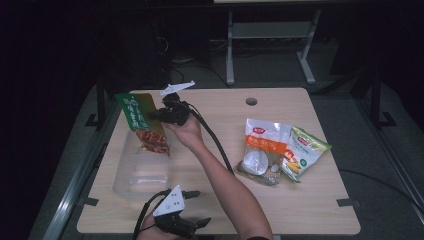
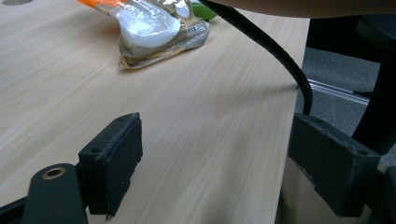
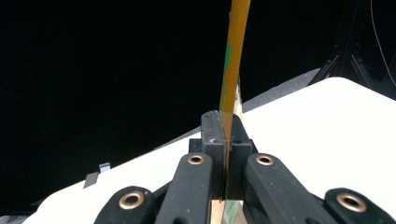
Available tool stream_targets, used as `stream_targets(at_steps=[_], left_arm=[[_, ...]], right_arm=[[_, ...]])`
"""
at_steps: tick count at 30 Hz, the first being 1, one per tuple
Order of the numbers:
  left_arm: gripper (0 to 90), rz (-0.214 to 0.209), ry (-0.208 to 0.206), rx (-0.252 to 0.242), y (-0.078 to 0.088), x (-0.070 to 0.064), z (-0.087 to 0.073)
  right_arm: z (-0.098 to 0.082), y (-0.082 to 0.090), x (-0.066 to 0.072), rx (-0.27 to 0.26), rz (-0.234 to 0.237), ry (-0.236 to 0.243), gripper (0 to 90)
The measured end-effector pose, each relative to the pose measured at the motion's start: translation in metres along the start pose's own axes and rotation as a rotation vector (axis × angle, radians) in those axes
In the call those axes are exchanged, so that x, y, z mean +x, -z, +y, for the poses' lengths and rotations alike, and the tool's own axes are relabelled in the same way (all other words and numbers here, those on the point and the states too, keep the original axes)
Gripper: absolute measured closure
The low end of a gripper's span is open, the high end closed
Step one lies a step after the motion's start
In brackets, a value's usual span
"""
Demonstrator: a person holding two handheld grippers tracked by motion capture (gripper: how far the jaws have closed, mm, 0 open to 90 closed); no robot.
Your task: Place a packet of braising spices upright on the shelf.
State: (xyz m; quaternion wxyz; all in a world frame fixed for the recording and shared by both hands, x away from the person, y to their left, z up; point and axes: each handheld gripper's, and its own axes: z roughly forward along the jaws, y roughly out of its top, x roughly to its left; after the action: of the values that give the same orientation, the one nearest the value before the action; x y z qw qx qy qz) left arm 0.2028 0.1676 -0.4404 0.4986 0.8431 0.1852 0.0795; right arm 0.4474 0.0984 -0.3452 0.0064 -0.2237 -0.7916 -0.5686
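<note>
The pouch (image 1: pixel 142 122) hangs pinched by its edge in my right tongs (image 1: pixel 159 116) over the tray (image 1: pixel 131 177) so it can drop in, while my left tongs (image 1: pixel 200 207) wait released on the counter (image 1: pixel 220 200).

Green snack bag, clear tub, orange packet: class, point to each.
green snack bag (image 1: pixel 136 114), high view, printed front.
clear tub (image 1: pixel 131 187), high view, near rim.
orange packet (image 1: pixel 264 142), high view, orange band.
</note>
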Motion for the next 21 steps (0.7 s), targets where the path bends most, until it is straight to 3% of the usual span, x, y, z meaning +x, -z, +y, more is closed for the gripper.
stream_targets(at_steps=[17, 18, 21], left_arm=[[17.5, 0.003, -0.005, 0.001, 0.0, 0.001, 0.001], [17.5, 0.003, -0.006, 0.002, -0.001, 0.001, 0.0], [17.5, 0.003, -0.012, 0.005, -0.001, 0.0, 0.0]], right_arm=[[-0.019, 0.012, -0.015, 0.014, -0.033, -0.017, 89.1], [-0.018, 0.012, -0.014, 0.014, -0.032, -0.019, 88.3], [-0.018, 0.014, -0.016, 0.024, -0.041, -0.035, 74.7]])
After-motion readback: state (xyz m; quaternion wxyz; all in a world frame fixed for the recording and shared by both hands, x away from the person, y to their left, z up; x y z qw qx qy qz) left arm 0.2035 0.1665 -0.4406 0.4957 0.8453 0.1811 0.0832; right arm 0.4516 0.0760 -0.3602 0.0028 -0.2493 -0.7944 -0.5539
